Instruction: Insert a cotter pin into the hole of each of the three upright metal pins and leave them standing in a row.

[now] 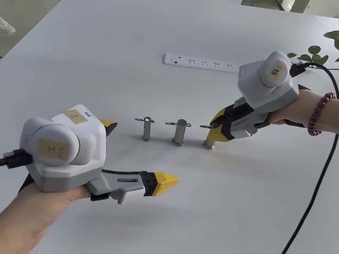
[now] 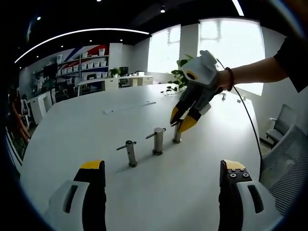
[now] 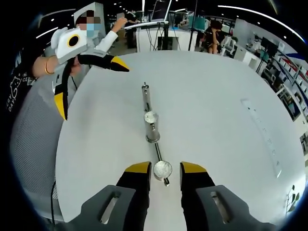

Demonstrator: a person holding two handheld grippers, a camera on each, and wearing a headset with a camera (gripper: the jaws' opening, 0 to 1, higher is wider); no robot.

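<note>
Right gripper view has the right gripper [image 3: 165, 167] narrowly parted astride the row's nearest metal pin [image 3: 162, 170], gripping nothing clearly, cotter pin [image 3: 158, 153] already through it, left gripper [image 2: 162, 166] wide open and empty; a skewed withdrawal could topple that pin.

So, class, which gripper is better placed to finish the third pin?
The right gripper: its fingers sit either side of the third pin, with a cotter pin at its top. The left gripper is open, held well away from the row.
</note>
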